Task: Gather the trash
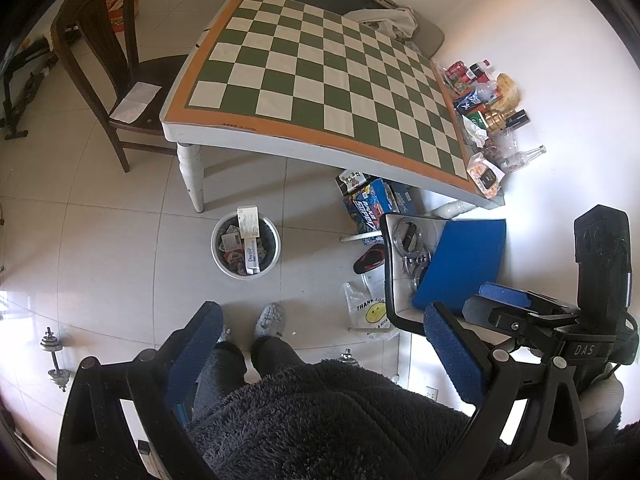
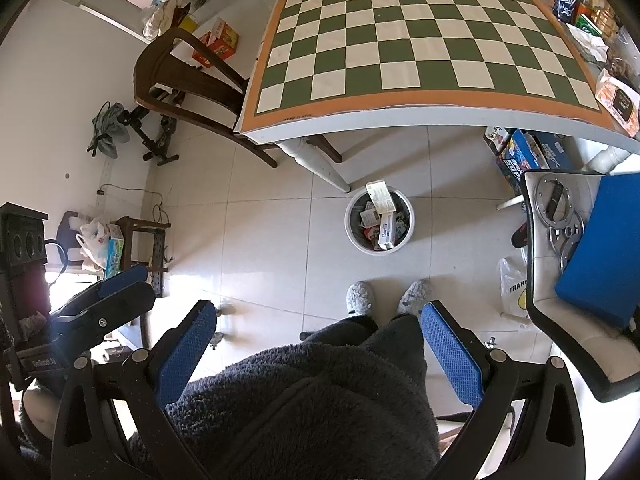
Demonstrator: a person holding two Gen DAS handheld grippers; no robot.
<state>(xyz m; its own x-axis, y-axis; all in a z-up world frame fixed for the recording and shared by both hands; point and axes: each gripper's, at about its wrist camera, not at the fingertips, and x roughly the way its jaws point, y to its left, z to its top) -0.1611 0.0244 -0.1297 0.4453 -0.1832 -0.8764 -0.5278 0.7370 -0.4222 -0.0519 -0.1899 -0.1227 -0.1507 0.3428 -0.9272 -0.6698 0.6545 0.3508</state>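
A white trash bin [image 1: 246, 246] full of cartons and wrappers stands on the tiled floor by the table leg; it also shows in the right wrist view [image 2: 379, 222]. A pile of trash, wrappers, boxes and bottles [image 1: 486, 120], lies along the right edge of the checkered table [image 1: 320, 80]; the pile also shows in the right wrist view [image 2: 592, 20]. My left gripper [image 1: 324, 344] is open and empty, held high above the floor. My right gripper [image 2: 318, 340] is open and empty, and it also shows in the left wrist view [image 1: 516, 308].
A dark wooden chair [image 1: 104, 64] stands left of the table. A white chair [image 1: 436, 264] with a blue pad and metal rings is on the right. Boxes [image 1: 372, 196] lie under the table, a plastic bag [image 1: 368, 312] on the floor. The person's legs and slippers [image 2: 384, 296] are below.
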